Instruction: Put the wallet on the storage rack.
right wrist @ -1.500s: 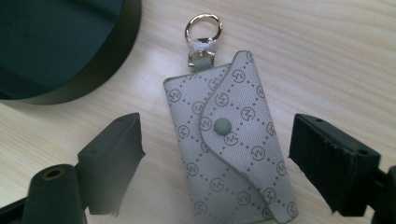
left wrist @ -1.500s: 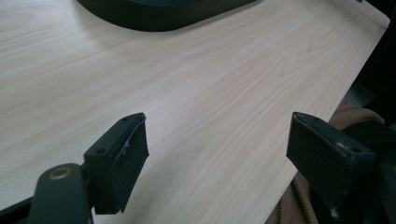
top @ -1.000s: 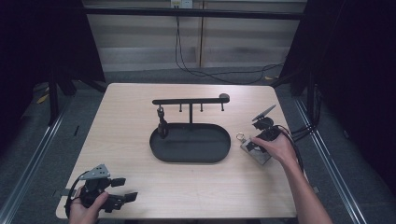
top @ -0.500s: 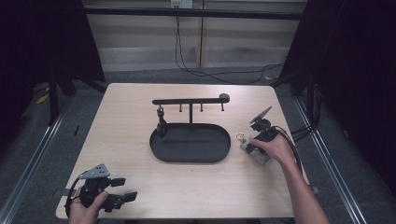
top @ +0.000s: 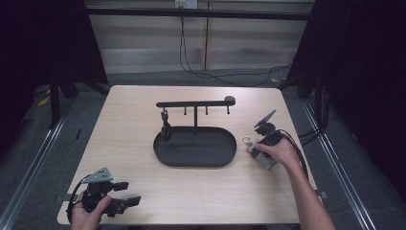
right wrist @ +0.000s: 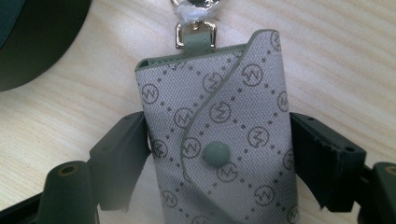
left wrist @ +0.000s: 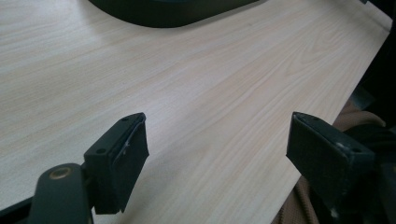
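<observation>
A grey patterned key pouch with a snap button and a metal ring lies flat on the wooden table, right of the black tray. My right gripper straddles the key pouch; its jaws have just been closing and now lie against both side edges. In the high view the right gripper sits under the person's right hand. My left gripper rests at the table's front left corner. The left gripper stands wide open over bare wood.
A black oval tray sits mid-table with a black hanger stand rising from its far edge. The tray's rim is far ahead of the left jaws. Its edge lies close to the pouch's left.
The right hand and gripper have settled slightly over the pouch, and the jaws have drawn in around it. The left gripper has stayed put.
</observation>
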### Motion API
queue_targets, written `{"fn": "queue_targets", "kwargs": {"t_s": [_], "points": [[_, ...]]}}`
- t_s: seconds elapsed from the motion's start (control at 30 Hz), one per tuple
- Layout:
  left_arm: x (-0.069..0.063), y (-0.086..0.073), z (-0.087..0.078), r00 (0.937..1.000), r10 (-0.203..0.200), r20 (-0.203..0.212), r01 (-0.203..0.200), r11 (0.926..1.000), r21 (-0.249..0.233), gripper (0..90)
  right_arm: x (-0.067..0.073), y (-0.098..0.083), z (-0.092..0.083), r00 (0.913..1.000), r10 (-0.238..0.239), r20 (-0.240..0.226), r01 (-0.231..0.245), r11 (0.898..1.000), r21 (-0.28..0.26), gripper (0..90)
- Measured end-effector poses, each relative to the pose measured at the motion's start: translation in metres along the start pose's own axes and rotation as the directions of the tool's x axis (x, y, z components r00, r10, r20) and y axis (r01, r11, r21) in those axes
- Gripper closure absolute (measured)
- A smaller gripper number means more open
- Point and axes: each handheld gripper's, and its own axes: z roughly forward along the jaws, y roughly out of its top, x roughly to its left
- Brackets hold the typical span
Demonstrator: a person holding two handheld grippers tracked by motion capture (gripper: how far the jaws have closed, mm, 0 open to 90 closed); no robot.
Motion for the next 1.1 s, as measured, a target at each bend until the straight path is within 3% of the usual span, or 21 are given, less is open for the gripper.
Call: {"fn": "queue_targets", "kwargs": {"t_s": [0.3,0.33,0.47,0.6,0.87,1.1], "points": [[0.001,0.001,0.000,1.0000,0.001,-0.005,-0.001,1.0000,-0.003,20.4,0.003,0.001,0.002,0.9996,0.005,0.026,-0.005,1.000,0.005,25.1],[0.001,0.001,0.000,1.0000,-0.002,-0.009,0.002,1.0000,-0.006,20.4,0.005,0.002,0.002,0.9989,0.012,0.046,-0.013,1.000,0.018,26.4],[0.000,0.001,0.001,0.9998,-0.003,-0.021,0.003,1.0000,-0.009,20.4,0.005,0.004,0.000,0.9972,0.058,0.046,-0.060,0.998,0.022,29.9],[-0.001,0.001,0.000,0.9999,0.003,-0.012,-0.004,1.0000,-0.007,20.4,0.008,0.006,-0.001,0.9957,0.070,0.060,-0.073,0.997,0.037,31.3],[-0.001,0.001,0.000,0.9999,0.002,-0.013,-0.002,1.0000,-0.007,20.4,0.009,0.009,-0.005,0.9947,0.100,0.024,-0.100,0.994,0.037,32.2],[-0.001,0.001,0.001,0.9999,0.004,-0.013,-0.005,1.0000,-0.005,20.4,0.006,0.006,-0.021,0.9926,0.121,0.005,-0.121,0.993,0.001,32.3]]}}
